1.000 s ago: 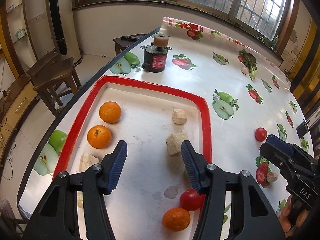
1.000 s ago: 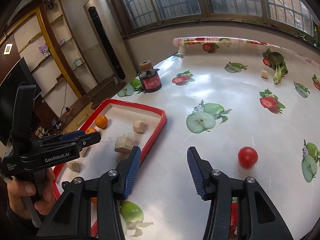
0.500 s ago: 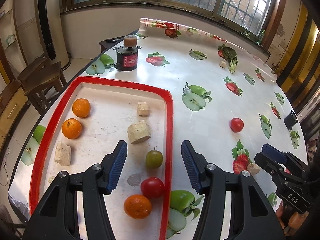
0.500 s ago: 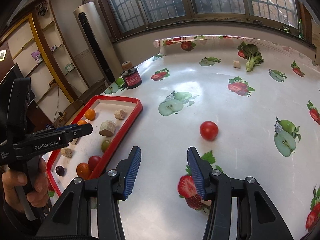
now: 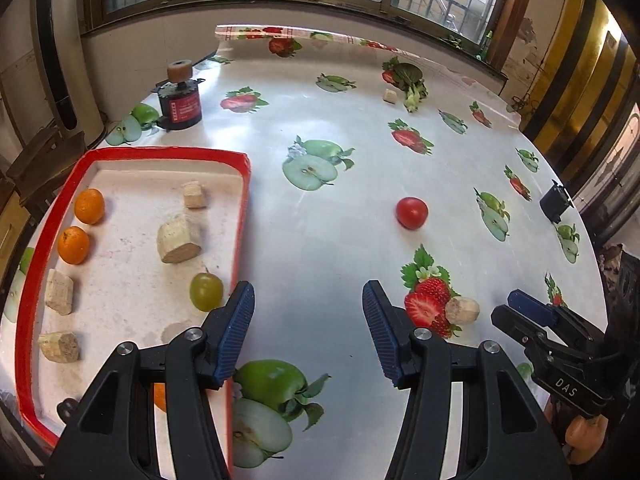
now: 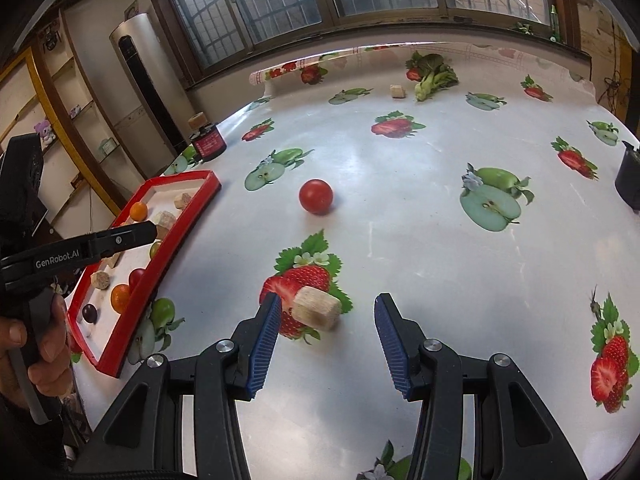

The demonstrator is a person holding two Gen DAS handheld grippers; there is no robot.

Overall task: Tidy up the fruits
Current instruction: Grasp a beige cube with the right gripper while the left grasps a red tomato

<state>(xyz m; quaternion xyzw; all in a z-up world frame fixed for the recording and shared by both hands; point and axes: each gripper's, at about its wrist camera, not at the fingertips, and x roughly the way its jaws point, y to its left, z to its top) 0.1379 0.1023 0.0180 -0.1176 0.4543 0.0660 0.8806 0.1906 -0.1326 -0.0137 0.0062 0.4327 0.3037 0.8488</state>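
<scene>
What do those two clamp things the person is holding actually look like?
Both are black plastic tongs with two arms, silver bolts at the joints and ribbed blue pads inside the tips. The left gripper carries white "GenRobot.AI" lettering on its side, the right gripper "DAS". No cables or sleeves can be seen.

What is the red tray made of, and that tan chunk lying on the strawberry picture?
Tray: probably plastic; smooth red rim, pale speckled matte floor.
Chunk: looks like cut wood or a dried stalk piece; tan, fibrous, rough flat end. Hard to say which.
</scene>
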